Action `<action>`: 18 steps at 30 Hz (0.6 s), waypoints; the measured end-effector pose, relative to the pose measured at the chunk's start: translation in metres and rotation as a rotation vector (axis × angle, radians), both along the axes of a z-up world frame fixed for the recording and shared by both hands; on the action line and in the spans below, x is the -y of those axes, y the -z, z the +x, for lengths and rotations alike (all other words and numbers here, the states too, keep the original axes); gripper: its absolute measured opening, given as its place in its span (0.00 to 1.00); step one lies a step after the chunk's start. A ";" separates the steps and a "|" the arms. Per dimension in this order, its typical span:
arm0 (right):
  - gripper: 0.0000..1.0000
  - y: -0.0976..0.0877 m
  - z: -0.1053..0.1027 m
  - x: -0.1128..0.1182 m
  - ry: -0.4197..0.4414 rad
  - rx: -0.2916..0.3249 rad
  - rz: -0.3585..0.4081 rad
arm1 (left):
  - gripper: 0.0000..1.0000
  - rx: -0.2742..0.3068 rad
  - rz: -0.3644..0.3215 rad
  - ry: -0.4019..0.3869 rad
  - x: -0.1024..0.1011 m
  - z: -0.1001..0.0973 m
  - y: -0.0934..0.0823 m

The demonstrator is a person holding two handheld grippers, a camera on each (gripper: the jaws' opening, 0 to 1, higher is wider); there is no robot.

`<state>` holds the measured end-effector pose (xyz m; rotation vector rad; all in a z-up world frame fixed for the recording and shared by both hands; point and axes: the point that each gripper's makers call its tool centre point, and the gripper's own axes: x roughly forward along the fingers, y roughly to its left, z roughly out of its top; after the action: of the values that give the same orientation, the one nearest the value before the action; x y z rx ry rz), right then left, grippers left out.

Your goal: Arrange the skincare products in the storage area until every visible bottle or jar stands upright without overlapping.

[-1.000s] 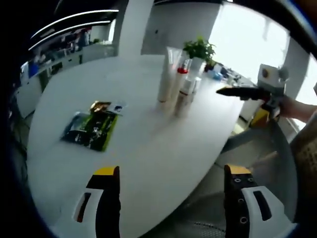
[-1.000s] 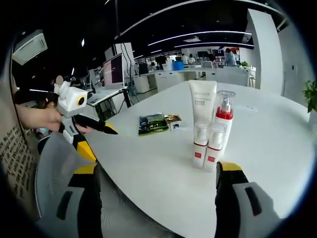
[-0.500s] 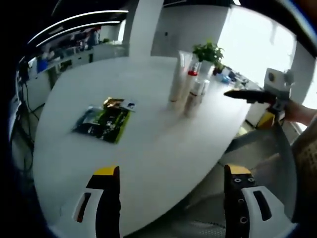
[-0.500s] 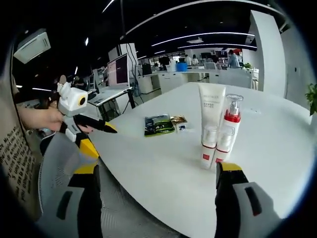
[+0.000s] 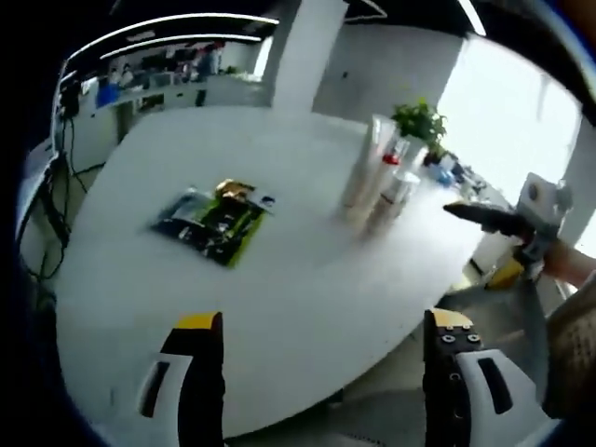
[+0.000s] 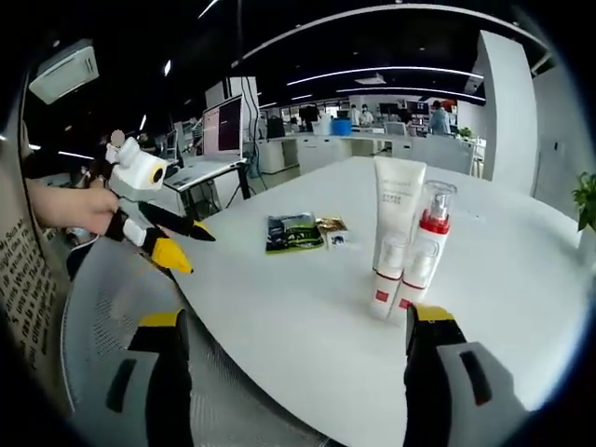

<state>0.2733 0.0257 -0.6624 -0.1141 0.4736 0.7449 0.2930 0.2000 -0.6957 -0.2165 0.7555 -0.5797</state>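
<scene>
Left gripper (image 5: 317, 358): jaws wide, nothing held, over near table (image 5: 307, 279) edge. Right gripper (image 6: 293, 358): jaws wide, nothing held, at table edge. Skincare products (image 6: 402, 247) upright, clustered close on tabletop beyond right gripper: tall white tube, red-collar pump bottle, two small bottles in front. Green sachet pack (image 5: 212, 222) flat, well apart from them.

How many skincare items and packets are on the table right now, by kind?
Tall white tube: 1
Pump bottle with red collar: 1
Small white bottles with red labels: 2
Green flat packet: 1
Small gold sachet: 1
Total: 6, all on the white table.
</scene>
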 end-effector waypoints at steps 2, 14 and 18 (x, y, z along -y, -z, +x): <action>0.97 -0.001 0.001 0.000 0.003 0.005 0.003 | 0.90 -0.004 0.016 -0.034 -0.002 0.005 0.001; 0.96 -0.001 0.001 0.000 0.006 0.004 0.015 | 0.91 -0.058 0.073 -0.147 -0.002 0.033 0.013; 0.96 -0.001 0.001 0.000 0.005 0.001 0.015 | 0.97 -0.052 0.100 -0.161 -0.001 0.046 0.015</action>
<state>0.2744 0.0255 -0.6610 -0.0989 0.4665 0.7432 0.3394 0.2006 -0.7109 -0.1982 0.8076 -0.3841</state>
